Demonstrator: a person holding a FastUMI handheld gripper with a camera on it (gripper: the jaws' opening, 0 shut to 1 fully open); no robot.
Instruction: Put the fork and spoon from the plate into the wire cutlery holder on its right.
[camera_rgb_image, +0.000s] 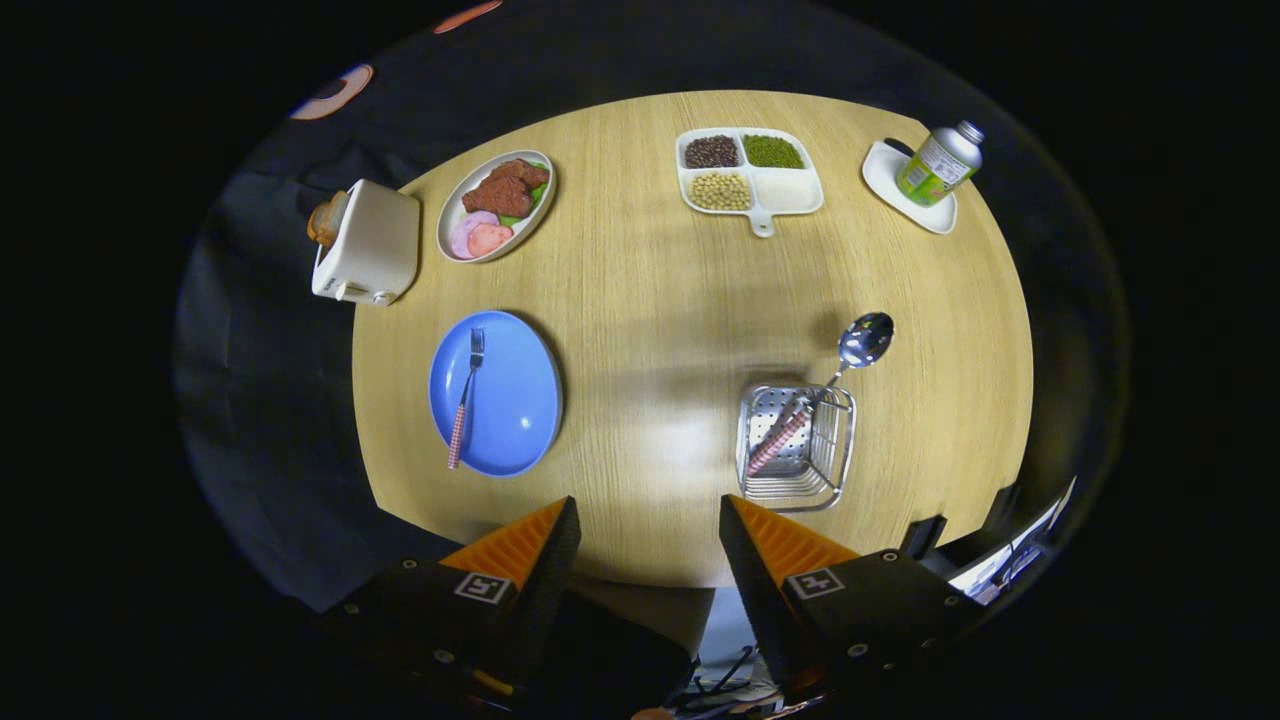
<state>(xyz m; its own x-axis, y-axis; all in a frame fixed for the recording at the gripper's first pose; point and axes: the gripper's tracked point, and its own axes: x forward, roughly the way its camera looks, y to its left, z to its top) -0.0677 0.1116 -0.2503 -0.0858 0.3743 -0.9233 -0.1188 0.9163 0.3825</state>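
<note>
I held my gripper (648, 520) up high over the near edge of the round wooden table (650, 290), and its 2 orange fingers (520, 545) were spread wide apart with nothing between them. I judged that 1 of my 2 jobs was done. The spoon (835, 380) was already in the wire cutlery holder (795, 445), which sat just ahead of my right finger. Its checked handle leaned down inside and its shiny bowl stuck out over the far side. The fork (465, 395) was still left to do. It lay on the blue plate (510, 395), on the plate's left part, with its prongs pointing far and its checked handle pointing near. The plate was ahead of my left finger and well apart from the holder. So I thought I was about halfway through. Farther off were a toaster (368, 245), a dish of meat (497, 205), a tray of beans (750, 172) and a small bottle (940, 162).
</note>
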